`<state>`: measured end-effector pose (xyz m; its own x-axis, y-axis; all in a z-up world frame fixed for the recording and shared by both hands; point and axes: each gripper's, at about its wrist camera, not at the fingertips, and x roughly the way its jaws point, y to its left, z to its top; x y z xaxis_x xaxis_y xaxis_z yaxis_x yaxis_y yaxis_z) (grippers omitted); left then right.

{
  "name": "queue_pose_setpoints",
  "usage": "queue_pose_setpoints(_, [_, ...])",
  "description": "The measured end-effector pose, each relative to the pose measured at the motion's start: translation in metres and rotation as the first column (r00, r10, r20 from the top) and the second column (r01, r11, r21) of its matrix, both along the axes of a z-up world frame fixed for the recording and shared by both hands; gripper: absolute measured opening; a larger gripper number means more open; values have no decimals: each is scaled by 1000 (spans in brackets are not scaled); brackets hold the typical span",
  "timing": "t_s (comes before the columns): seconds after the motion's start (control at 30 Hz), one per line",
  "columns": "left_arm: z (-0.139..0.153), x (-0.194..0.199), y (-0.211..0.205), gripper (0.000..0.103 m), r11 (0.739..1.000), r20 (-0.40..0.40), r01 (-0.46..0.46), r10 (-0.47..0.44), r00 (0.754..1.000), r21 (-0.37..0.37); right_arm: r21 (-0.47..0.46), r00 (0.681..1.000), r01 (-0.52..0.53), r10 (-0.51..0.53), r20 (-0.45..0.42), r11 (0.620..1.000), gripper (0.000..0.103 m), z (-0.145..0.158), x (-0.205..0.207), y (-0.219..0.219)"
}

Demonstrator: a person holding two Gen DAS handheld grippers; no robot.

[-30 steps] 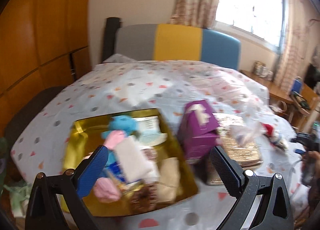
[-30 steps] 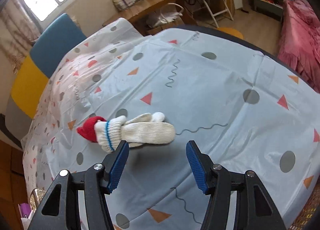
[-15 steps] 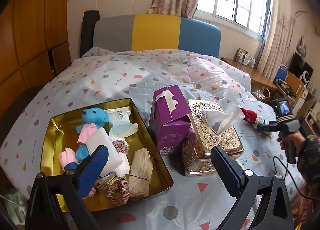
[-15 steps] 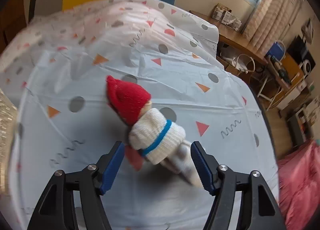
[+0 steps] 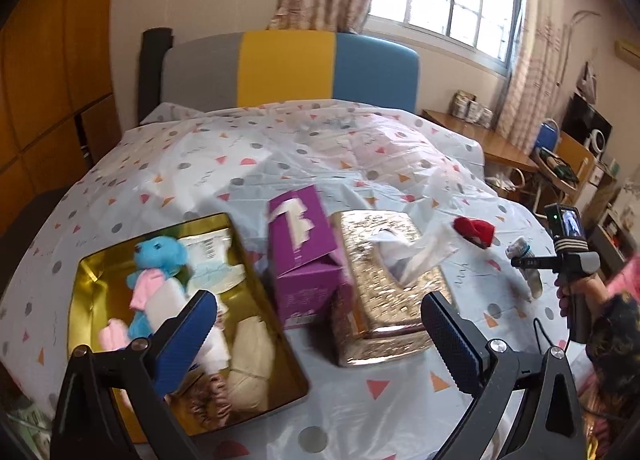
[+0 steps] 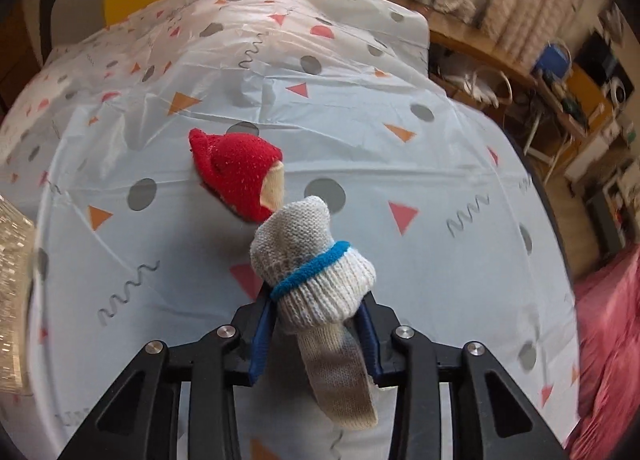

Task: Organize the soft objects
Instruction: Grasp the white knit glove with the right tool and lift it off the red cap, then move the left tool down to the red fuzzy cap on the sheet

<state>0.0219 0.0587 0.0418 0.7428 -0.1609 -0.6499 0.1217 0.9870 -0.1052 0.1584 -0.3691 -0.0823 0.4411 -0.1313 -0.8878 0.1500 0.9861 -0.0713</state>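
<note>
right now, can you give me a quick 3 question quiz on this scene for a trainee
1. True or false: the right gripper is shut on the white knit glove.
2. Which lies loose on the bed cover beside that glove? A. a green cap B. a red knit piece C. a spoon
3. Fill in: the blue plush toy lies in the ____ tray.

Key: 1 true. 2 B. 3 gold.
</note>
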Motion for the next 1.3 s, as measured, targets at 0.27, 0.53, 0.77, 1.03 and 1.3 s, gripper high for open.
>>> queue_pose_setpoints(0.27, [29,30,-63,103,985,5,166,-166,986,-54,73,989,106,-97,-115,992,40,-23,-12,-16])
queue_pose_setpoints(0.53, [33,77,-142,103,957,-100,248,-264,959,-151,113,986,119,-105,-130,986,41,-26,-10,-24])
queue_pose_setpoints(0.77, [13,116,-214,103,948,-155,290,-308,939,-127,153,981,149,-127,-146,977,43,-27,-7,-39])
queue_pose_setpoints(1.03, [-39,164,-266,103,945,-334,274,-321,886,-180,138,979,137,-114,-167,981,49,-32,-1,-37])
queue_pose_setpoints(1.3, [-76,213,-306,103,968,-361,241,-248,899,-65,137,978,126,-99,-184,983,65,-38,5,-33])
